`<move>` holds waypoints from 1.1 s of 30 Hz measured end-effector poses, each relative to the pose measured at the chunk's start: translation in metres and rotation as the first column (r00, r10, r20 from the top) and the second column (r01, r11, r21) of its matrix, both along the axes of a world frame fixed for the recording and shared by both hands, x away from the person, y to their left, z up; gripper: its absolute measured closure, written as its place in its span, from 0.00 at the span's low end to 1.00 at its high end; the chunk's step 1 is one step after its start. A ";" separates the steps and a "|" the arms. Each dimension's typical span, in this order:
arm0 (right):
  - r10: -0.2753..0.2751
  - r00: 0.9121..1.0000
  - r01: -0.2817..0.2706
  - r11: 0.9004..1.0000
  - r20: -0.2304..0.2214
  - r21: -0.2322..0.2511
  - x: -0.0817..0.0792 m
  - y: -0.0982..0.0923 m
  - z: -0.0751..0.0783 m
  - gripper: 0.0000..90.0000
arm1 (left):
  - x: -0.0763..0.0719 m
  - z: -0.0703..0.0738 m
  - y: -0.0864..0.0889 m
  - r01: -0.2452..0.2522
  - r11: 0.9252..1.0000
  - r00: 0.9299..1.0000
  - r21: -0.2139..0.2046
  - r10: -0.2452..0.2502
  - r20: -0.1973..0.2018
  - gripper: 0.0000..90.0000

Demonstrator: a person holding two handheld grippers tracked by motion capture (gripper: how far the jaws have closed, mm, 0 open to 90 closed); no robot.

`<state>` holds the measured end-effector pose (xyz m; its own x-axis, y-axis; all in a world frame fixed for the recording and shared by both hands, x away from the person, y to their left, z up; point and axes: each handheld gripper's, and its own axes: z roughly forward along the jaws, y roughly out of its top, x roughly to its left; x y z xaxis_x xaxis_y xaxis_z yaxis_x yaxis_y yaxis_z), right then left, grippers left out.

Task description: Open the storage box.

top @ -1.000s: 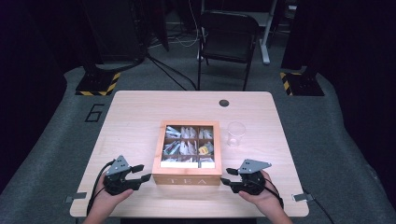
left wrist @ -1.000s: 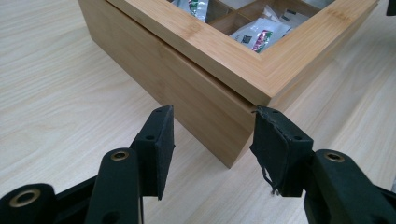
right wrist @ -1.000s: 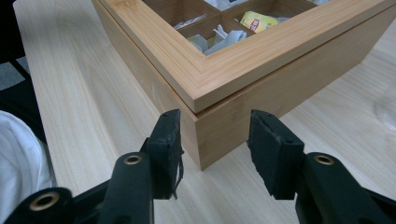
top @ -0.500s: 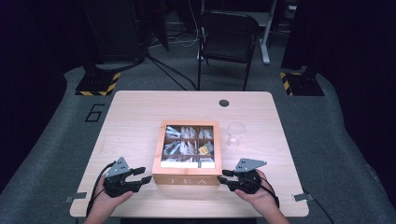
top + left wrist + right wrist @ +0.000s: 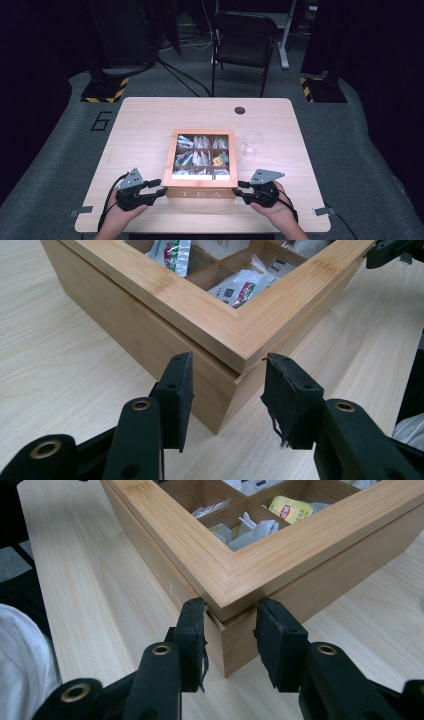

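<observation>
The tea box [image 5: 202,165] sat near the front middle of the tabletop [image 5: 150,125], its lid frame down over compartments of tea bags [image 5: 192,150], with a clear cup [image 5: 253,142] just beside its far right corner.

The left gripper [image 5: 156,187] stood at the box's front left corner and the right gripper [image 5: 241,190] at its front right corner, each held by a hand [image 5: 122,212] coming in from the table's near edge. Against the frames of a second before, neither hand had shifted much, and the box lay where it had lain. What had changed was the fingers: both pairs had just been closing in on the corners.

In the left gripper view, the box corner [image 5: 240,375] sat between the fingers [image 5: 180,390]; the left pad lay against the wood or very nearly, while the right one stood a little clear, so the grip was not yet clenched. In the right gripper view, the fingers [image 5: 192,630] straddled the other corner [image 5: 225,615], the left pad touching under the lid's lip, the right one close; I could not tell whether it pressed.

My reading: the two grippers were settling onto the box's front corners, perhaps to lift the lid or steady the box. The grip looked unfinished, so a further squeeze seemed needed before any lift.
</observation>
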<state>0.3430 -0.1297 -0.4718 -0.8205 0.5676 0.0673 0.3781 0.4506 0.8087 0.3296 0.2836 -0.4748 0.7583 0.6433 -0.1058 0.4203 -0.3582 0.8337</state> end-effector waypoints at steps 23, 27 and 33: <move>-0.007 1.000 0.008 0.998 -0.018 0.057 0.002 -0.002 0.008 0.68 | 0.004 0.010 -0.012 -0.017 0.999 1.000 0.029 0.016 0.017 0.60; -0.019 0.999 0.021 0.997 -0.027 0.076 0.003 -0.003 0.012 0.66 | 0.005 0.015 -0.011 -0.017 1.000 1.000 0.005 0.017 0.008 0.60; -0.016 0.999 0.018 0.997 -0.029 0.076 0.005 -0.002 0.019 0.66 | 0.006 0.022 -0.009 -0.015 1.000 1.000 -0.001 0.015 -0.009 0.61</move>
